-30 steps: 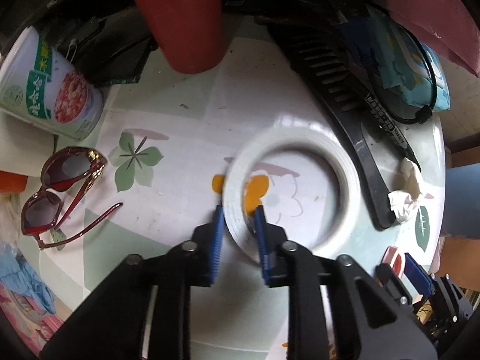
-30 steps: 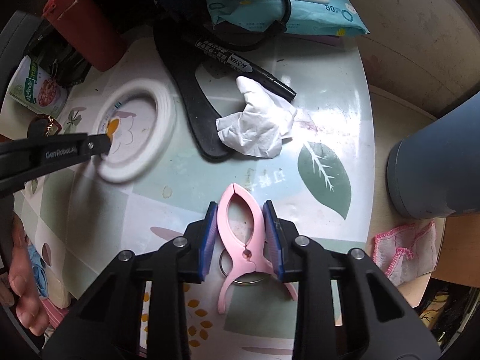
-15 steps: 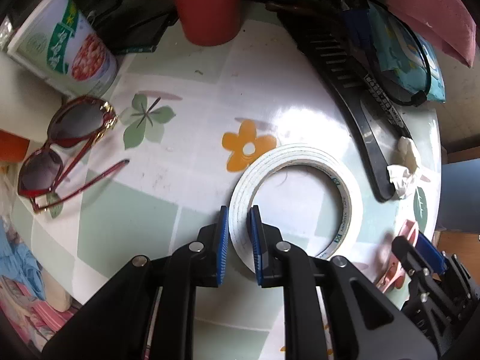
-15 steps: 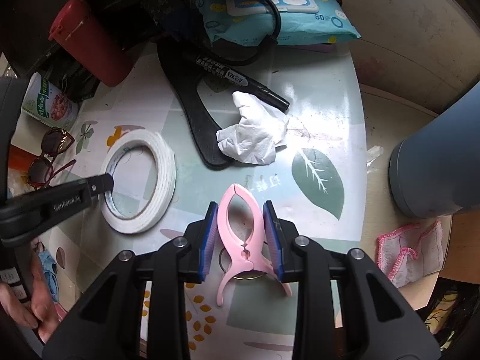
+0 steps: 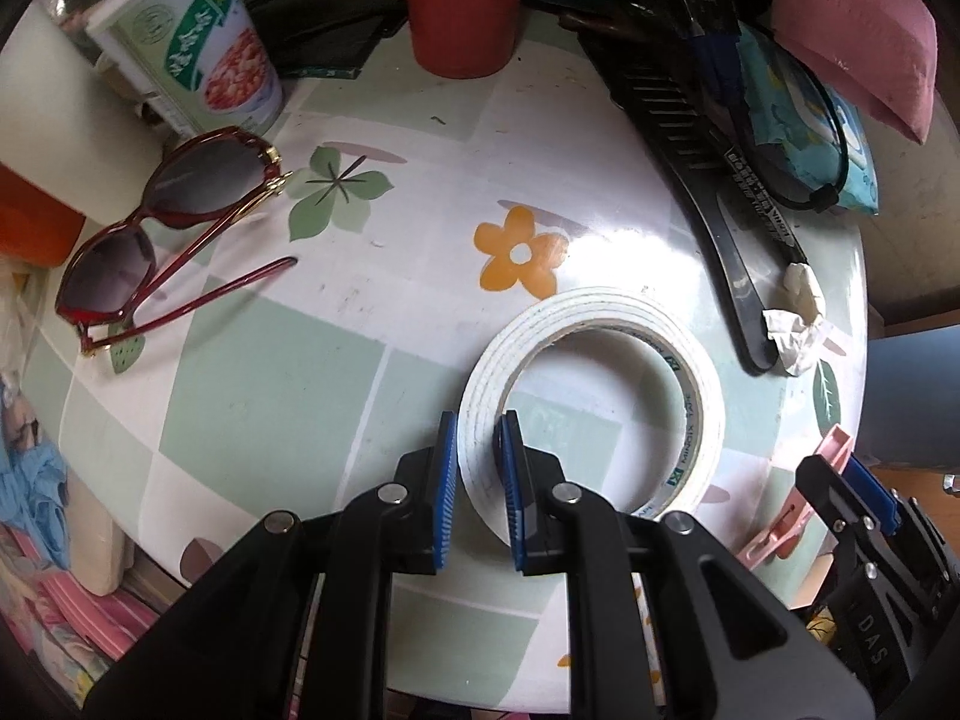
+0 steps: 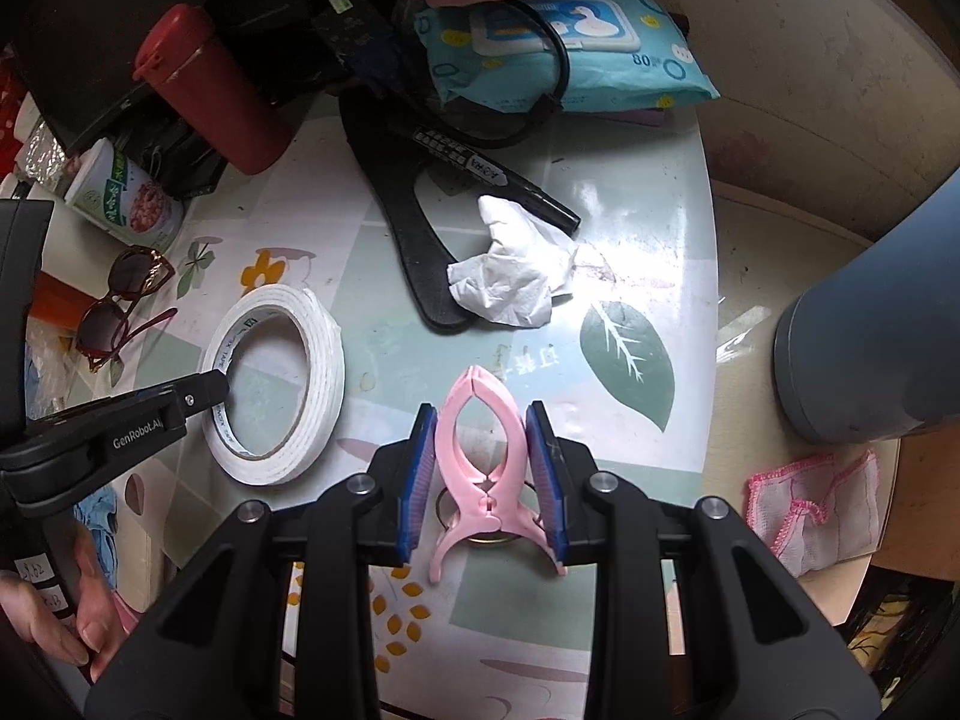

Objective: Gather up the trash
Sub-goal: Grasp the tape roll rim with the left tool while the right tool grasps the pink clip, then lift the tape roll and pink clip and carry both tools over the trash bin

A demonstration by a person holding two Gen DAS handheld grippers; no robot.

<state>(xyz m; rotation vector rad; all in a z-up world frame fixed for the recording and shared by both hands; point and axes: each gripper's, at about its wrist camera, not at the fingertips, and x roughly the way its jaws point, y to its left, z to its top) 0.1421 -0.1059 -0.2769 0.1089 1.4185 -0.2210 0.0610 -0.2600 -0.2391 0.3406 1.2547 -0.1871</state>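
A crumpled white tissue [image 6: 510, 279] lies on the round table beside a black marker [image 6: 480, 171] and a black flat tool [image 6: 414, 228]; it also shows at the right in the left wrist view [image 5: 798, 330]. My left gripper [image 5: 480, 462] is shut on the near rim of a white tape roll [image 5: 600, 396], which rests on the table. My right gripper [image 6: 483, 456] is shut on a pink clothes peg [image 6: 480, 444], just above the table, near the front edge.
Red sunglasses [image 5: 156, 240], a green-labelled can [image 5: 198, 54] and a red cup [image 5: 462, 6] stand at the left and back. A blue wipes pack [image 6: 570, 42] with a black cable lies at the back. A blue-grey bin [image 6: 870, 336] stands right of the table.
My left gripper has pulled the tape roll back toward the table's front edge and set it lower. My right gripper stays shut on the peg and has drawn back slightly.
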